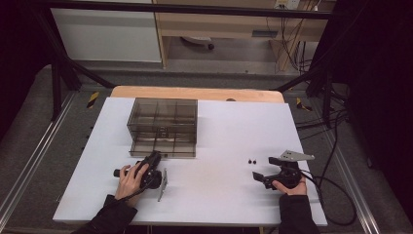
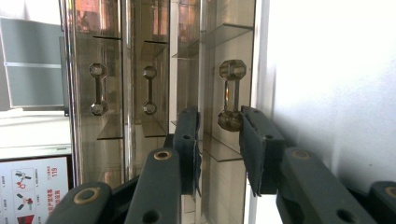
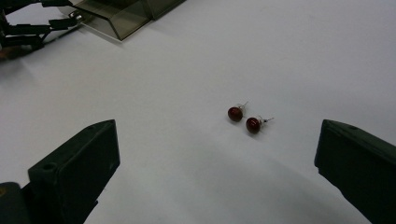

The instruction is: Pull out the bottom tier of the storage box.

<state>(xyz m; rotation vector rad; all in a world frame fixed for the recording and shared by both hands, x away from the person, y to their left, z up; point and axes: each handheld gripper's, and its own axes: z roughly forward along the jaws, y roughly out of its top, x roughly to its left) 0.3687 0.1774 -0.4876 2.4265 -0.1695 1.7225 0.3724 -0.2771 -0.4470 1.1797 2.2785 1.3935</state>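
Note:
A smoky see-through drawer box point(image 1: 163, 126) stands at the back left of the white table top point(image 1: 219, 195). My left gripper point(image 1: 153, 157), turned on its side, is at the box's front bottom edge. In the left gripper view its jaws point(image 2: 218, 114) stand on either side of a clear drawer handle point(image 2: 232, 95); one pad touches the knob and a gap remains at the other. Two small red stud earrings point(image 1: 251, 160) lie on the table. My right gripper point(image 1: 263, 167) rests just before them, wide open, with the earrings point(image 3: 243, 119) ahead between its jaws.
Two more drawer handles point(image 2: 98, 88) show on the box front. Black cables point(image 1: 336, 195) trail off the table's right side. A wooden edge point(image 1: 195, 92) runs behind the white top, and black frame posts point(image 1: 56, 83) stand at the back corners.

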